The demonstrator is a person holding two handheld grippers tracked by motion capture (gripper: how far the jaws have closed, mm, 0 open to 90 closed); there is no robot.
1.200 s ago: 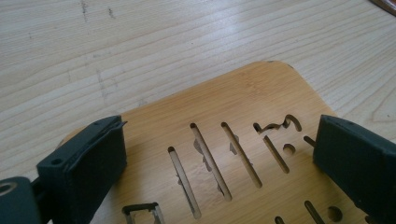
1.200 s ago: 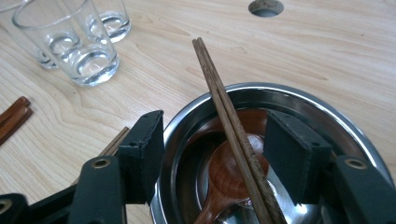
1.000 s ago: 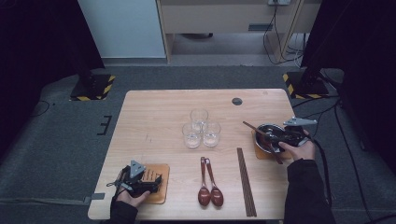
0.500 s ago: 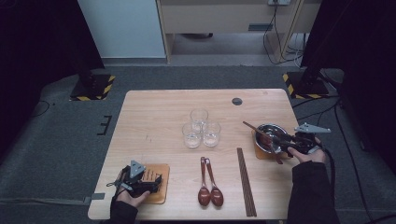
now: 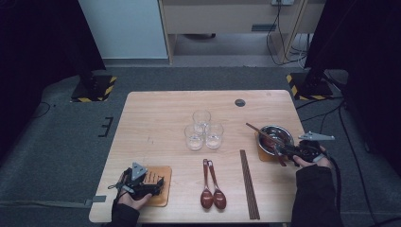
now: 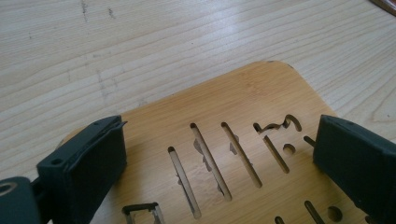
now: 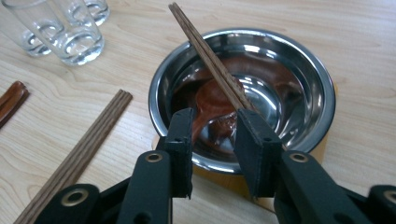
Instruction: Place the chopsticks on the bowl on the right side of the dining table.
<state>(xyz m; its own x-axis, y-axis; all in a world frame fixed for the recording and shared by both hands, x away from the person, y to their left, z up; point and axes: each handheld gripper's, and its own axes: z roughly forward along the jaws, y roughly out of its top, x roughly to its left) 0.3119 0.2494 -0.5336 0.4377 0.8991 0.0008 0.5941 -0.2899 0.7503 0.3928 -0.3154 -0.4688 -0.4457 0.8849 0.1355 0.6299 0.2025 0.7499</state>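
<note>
A steel bowl (image 5: 276, 134) stands on a wooden coaster (image 5: 263, 153) at the table's right edge. A red-brown spoon (image 7: 212, 100) lies inside it, and a pair of chopsticks (image 7: 201, 42) rests slanted across its rim. My right gripper (image 7: 214, 126) is at the bowl's near rim; its jaws have just been closing. A gap remains, with the rim and the spoon's end in it, and neither pad visibly presses. My left gripper (image 6: 219, 135) is open wide, low over a slotted wooden coaster (image 6: 243, 102) at the near left corner (image 5: 153, 185).
Three empty glasses (image 5: 203, 130) are clustered mid-table. Two red-brown spoons (image 5: 211, 189) and a second pair of chopsticks (image 5: 249, 184) lie near the front edge. A small dark round disc (image 5: 240, 102) sits at the back. The table's right edge is close to my right hand.
My right gripper has drawn back to the right, toward the person, from over the bowl to its near rim, and its jaws have narrowed. The left gripper has stayed still.
</note>
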